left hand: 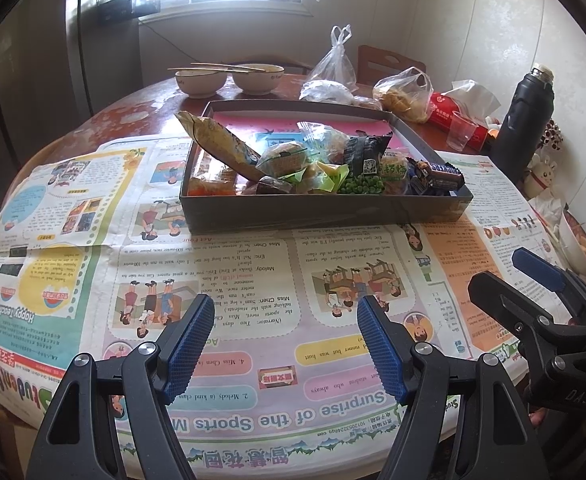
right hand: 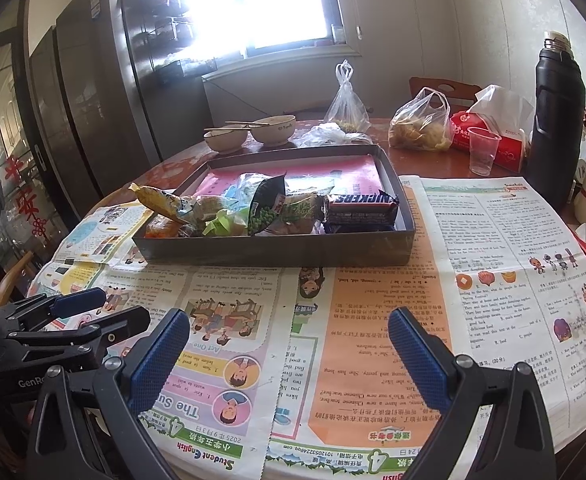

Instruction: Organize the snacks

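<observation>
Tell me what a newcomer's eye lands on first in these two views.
First, the dark cardboard box in the middle of the table, its near end heaped with wrapped snacks, a Snickers bar at its right end. Next, the colourful newspaper spread under it. Both the left gripper and the right gripper hover open and empty over the paper, short of the box.

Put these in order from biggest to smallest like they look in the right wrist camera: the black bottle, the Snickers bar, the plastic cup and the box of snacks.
1. Box of snacks, by far the widest.
2. Black bottle.
3. Snickers bar and plastic cup look about alike; the bar sits nearer the camera, so I won't rank them.
</observation>
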`<action>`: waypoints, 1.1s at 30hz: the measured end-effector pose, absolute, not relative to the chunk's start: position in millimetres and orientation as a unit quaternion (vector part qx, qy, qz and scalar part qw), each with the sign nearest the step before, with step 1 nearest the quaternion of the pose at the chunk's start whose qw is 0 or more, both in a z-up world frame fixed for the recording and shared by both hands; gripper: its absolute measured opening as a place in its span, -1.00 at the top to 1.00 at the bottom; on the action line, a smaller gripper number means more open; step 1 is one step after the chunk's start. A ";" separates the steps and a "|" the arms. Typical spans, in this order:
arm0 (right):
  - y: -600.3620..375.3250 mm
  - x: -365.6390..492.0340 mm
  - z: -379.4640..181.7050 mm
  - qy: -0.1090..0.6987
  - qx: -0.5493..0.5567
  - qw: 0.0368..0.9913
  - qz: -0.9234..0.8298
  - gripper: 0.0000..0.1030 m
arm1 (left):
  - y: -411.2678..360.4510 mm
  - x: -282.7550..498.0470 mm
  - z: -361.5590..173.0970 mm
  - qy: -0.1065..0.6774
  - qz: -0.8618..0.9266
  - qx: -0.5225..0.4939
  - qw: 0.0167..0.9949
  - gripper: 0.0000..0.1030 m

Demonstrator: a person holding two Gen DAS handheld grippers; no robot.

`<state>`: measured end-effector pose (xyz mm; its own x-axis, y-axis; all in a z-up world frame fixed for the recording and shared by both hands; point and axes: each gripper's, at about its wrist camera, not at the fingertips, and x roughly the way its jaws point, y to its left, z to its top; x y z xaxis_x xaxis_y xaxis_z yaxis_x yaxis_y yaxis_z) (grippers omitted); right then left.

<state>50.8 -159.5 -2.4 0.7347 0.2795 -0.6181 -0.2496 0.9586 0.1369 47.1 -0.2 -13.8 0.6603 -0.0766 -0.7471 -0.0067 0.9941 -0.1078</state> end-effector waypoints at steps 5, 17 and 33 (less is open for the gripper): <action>-159.0 50.8 -2.3 0.336 0.020 0.931 0.142 -0.95 | -0.7 46.8 -13.9 0.412 -0.019 -0.050 0.909 -0.47; -159.0 50.6 -3.1 0.337 0.020 0.931 0.140 -0.95 | -0.2 46.9 -14.2 0.414 -0.018 -0.049 0.909 -0.47; -163.2 53.4 -3.1 0.339 0.020 0.931 0.132 -0.96 | 6.6 50.3 -15.2 0.407 -0.007 -0.059 0.911 -0.47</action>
<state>53.4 -163.2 -3.1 0.7357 0.2595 -0.6256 -0.2327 0.9643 0.1264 50.3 6.6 -15.2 0.6681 -0.0613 -0.7415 -0.0352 0.9929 -0.1138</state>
